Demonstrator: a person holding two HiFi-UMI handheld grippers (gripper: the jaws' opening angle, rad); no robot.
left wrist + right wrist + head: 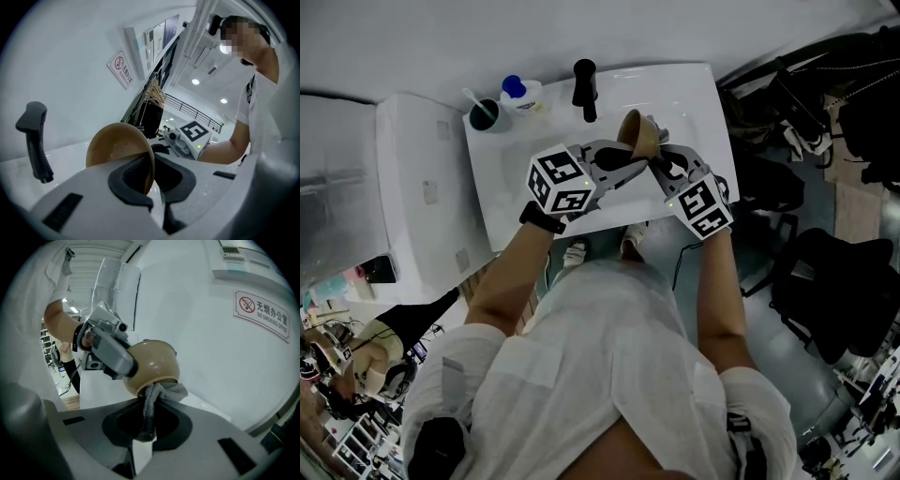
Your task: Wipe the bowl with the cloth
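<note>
From the head view, the bowl (639, 131) hangs over the counter (511, 183) between our left tool (630, 161) and right tool (664, 167). The left view shows our jaws pinching its thin rim. The right view shows our jaws clamping the cloth (157, 397) against the bowl's outside. Hard rubbing could lever the rim free and drop the bowl.
</note>
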